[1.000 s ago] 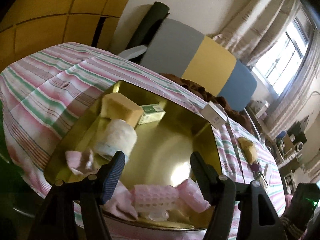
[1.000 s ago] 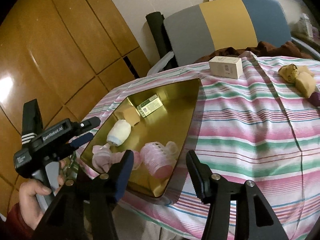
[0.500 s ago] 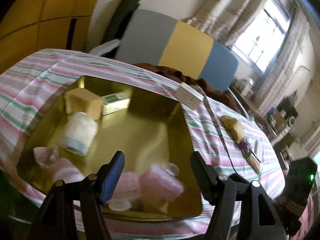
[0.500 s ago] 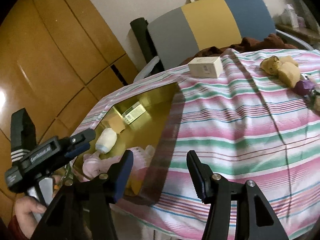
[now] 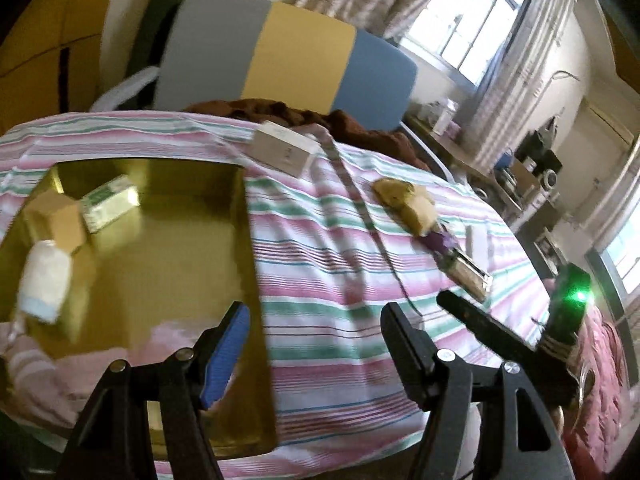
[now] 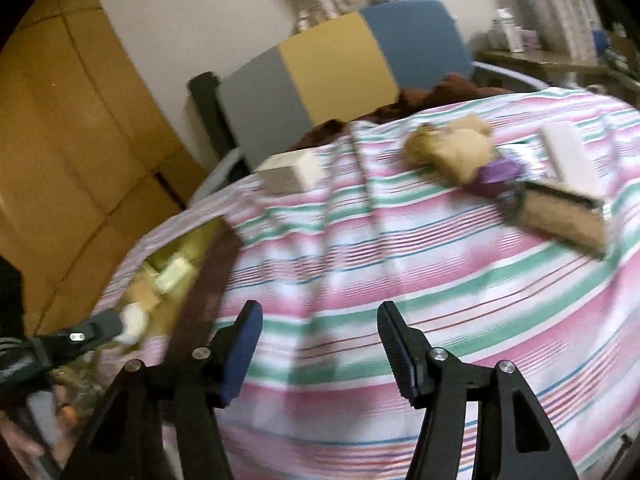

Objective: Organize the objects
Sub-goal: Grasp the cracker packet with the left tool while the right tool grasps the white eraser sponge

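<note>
My left gripper (image 5: 314, 336) is open and empty, over the right rim of the gold tray (image 5: 244, 240). In the tray lie a green-and-white box (image 5: 108, 202), a tan box (image 5: 60, 220), a white roll (image 5: 46, 280) and pink items (image 5: 48, 368). My right gripper (image 6: 320, 336) hangs over bare striped cloth (image 6: 360, 272), its jaws opening with nothing between them. On the cloth beyond it lie a white carton (image 6: 292, 172), a tan plush toy (image 6: 452, 148), a purple item (image 6: 498, 172), a bristly brush (image 6: 560, 220) and a flat white box (image 6: 568, 156).
The striped cloth covers a rounded table that drops away at the near edge. A grey, yellow and blue chair back (image 5: 280, 60) and a brown cloth (image 5: 280, 112) stand behind it. Wooden panels (image 6: 60, 140) are at the left, and windows with a cluttered shelf (image 5: 520, 152) at the right.
Both views have swung right, away from the tray toward the middle of the cloth and the loose objects. The tray has slid to the left edge. The right jaws stand a little wider.
</note>
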Demonstrator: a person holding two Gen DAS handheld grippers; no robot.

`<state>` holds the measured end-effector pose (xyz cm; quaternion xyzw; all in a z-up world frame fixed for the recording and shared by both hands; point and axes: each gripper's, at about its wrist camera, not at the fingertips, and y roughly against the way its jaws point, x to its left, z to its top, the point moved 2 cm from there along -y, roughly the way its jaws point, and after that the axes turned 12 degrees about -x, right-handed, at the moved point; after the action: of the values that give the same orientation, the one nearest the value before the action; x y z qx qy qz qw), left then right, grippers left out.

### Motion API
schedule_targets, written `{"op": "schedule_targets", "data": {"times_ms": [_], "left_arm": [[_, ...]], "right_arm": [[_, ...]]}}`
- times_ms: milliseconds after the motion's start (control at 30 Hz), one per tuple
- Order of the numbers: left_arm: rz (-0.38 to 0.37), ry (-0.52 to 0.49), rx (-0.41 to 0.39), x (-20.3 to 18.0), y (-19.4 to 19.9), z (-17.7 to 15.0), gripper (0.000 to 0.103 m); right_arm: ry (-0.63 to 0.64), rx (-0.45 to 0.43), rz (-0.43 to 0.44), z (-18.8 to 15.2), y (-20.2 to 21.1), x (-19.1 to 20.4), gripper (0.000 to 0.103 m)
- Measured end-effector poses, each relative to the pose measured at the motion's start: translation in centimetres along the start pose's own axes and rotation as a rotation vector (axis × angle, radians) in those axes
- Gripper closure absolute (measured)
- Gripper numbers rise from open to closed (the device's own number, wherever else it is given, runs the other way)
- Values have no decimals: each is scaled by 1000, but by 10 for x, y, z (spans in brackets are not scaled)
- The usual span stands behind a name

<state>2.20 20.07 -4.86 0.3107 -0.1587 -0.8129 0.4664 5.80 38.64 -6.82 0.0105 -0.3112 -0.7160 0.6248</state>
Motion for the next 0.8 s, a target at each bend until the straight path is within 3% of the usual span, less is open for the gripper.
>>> {"op": "schedule_targets", "data": {"times_ms": [267, 433, 633, 800], "left_arm": [[-74, -23, 52, -40, -25, -10, 34], [-123, -23, 77, -58, -31, -19, 34], [-125, -51, 91, -67, -29, -28, 34], [-100, -27, 119, -63, -35, -32, 34]], "right_arm": [[63, -58, -184, 48, -6, -88, 36], [187, -52, -273, 83, -29, -121, 32], [176, 82, -311, 80, -58, -162, 32], [78, 86, -225, 58, -44, -155, 30]]}}
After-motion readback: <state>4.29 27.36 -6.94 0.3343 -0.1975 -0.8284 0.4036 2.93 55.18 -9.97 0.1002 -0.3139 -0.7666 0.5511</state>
